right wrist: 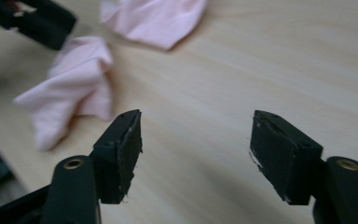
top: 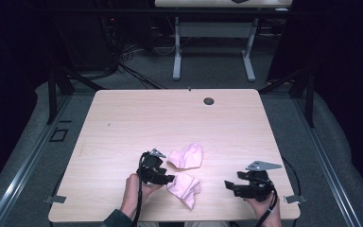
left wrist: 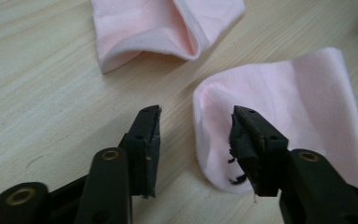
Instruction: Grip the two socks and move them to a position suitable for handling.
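Two small pink socks lie near the front of the wooden table (top: pixel 170 113). The farther sock (top: pixel 185 156) (left wrist: pixel 168 23) (right wrist: pixel 158 16) is folded over. The nearer sock (top: pixel 185 188) (left wrist: pixel 298 107) (right wrist: pixel 74 88) is crumpled. My left gripper (top: pixel 170 178) (left wrist: pixel 196 135) is open at the nearer sock's left edge, with one jaw over the fabric and the other over bare wood. To the right of both socks my right gripper (top: pixel 228 185) (right wrist: pixel 196 140) stands open over bare table, holding nothing. The left gripper (right wrist: pixel 42 21) also appears in the right gripper view.
A dark round grommet (top: pixel 209 100) sits in the table's far edge area. Beyond the table stand another desk's white legs (top: pixel 177 52) and loose cables (top: pixel 127 52) on the grey floor. Black frame posts (top: pixel 52 90) flank the table.
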The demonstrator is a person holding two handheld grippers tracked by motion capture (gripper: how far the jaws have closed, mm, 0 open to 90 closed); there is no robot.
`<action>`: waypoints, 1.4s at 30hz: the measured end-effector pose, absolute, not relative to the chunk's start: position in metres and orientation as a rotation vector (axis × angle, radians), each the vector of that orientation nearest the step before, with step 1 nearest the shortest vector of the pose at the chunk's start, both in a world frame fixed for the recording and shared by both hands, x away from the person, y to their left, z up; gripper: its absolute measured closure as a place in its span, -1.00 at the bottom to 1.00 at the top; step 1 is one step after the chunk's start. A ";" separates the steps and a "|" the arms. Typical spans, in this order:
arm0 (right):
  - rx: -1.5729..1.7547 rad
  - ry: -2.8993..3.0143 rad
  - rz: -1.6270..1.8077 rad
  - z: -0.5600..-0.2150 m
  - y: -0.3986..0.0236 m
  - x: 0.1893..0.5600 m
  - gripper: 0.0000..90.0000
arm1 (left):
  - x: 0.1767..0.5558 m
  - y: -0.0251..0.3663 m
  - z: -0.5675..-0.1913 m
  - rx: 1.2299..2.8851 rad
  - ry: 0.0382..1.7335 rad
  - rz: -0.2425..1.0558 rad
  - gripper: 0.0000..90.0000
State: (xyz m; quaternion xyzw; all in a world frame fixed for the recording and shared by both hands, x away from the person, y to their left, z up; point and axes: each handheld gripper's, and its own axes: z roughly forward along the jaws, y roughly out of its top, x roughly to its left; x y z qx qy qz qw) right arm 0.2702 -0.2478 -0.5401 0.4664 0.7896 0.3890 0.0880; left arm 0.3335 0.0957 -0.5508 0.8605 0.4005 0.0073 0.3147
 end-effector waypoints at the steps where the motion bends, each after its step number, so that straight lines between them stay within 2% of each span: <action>1: 1.382 2.380 1.176 -0.540 -0.239 0.270 -0.24 | 0.333 0.094 -0.552 2.268 1.055 0.008 0.20; 2: 1.358 2.403 1.205 -0.540 -0.232 0.270 -0.12 | 0.333 0.093 -0.552 2.278 1.049 0.025 0.23; 9: 1.306 2.584 1.170 -0.549 -0.181 0.284 0.15 | 0.332 0.088 -0.553 2.303 1.027 0.043 0.53; 10: 1.308 2.600 1.166 -0.551 -0.178 0.286 0.16 | 0.331 0.087 -0.553 2.306 1.023 0.044 0.56; 11: 1.315 2.612 1.151 -0.553 -0.173 0.288 0.28 | 0.331 0.086 -0.553 2.316 1.017 0.055 0.61; 13: 1.322 2.624 1.150 -0.556 -0.169 0.289 0.30 | 0.330 0.085 -0.553 2.325 1.014 0.066 0.65; 15: 1.306 2.682 1.086 -0.563 -0.160 0.294 0.48 | 0.329 0.083 -0.555 2.329 1.021 0.081 0.80; 16: 1.306 2.682 1.086 -0.563 -0.160 0.294 0.48 | 0.329 0.083 -0.555 2.329 1.021 0.081 0.83; 17: 1.317 2.691 1.097 -0.567 -0.157 0.295 0.67 | 0.329 0.083 -0.556 2.326 1.025 0.080 0.87; 20: 1.319 2.694 1.098 -0.570 -0.157 0.295 0.87 | 0.327 0.083 -0.560 2.324 1.031 0.096 0.96; 30: 1.331 2.672 1.098 -0.562 -0.164 0.291 0.93 | 0.323 0.093 -0.561 2.284 1.028 0.126 0.99; 42: 1.200 2.675 0.831 -0.532 -0.169 0.303 0.90 | 0.311 0.107 -0.554 2.219 1.060 0.144 0.99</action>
